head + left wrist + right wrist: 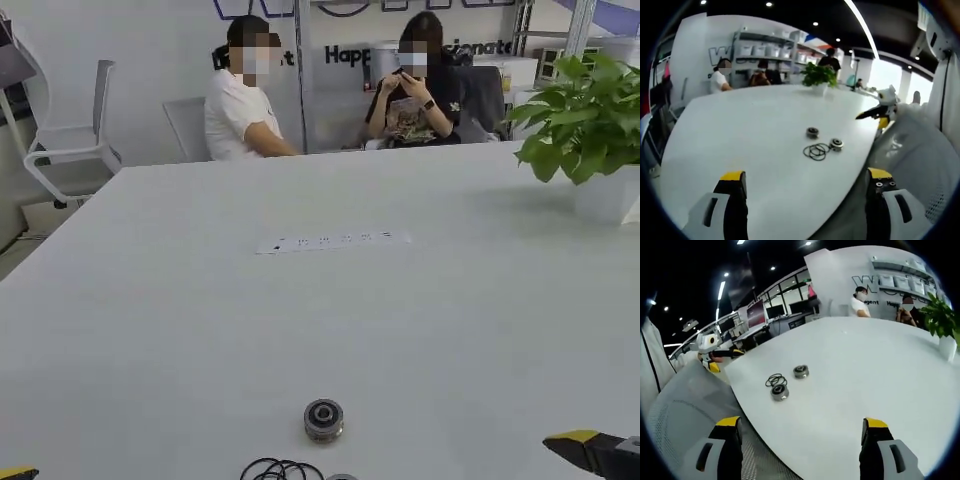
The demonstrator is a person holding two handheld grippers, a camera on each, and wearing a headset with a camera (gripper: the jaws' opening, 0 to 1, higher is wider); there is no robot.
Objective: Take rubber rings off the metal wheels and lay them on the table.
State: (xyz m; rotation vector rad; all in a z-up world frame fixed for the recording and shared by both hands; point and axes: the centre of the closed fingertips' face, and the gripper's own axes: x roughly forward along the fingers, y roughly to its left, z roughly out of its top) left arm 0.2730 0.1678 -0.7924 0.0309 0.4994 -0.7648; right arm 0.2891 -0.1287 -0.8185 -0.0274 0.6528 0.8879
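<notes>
Both my claws stand wide and carry nothing. The left claw (806,175) has its yellow-tipped jaws far apart with bare surface (420,330) between them, and the right claw (801,422) is spread just the same. Both hang at my edge of the surface, one out to each side, and the work lies between them.

The work is a tight group close to that edge. A heap of loose rubber rings (280,469) lies flat on the surface, thin black loops overlapping. Just beside it, farther in, sits one metal wheel (323,419). A second wheel (779,392) sits on the rings' other side, nearer the edge. Both wheels look to lie flat with the hub facing up, so any ring on a rim would run level around it. They are too small for me to tell whether either one wears a ring.

From the left claw the group lies ahead and a little to the right. From the right claw it lies ahead and to the left. Neither claw is plainly nearer. I judge that the next move needs both: one claw comes in from its side to pin a wheel, and the other goes in low at the rim.
</notes>
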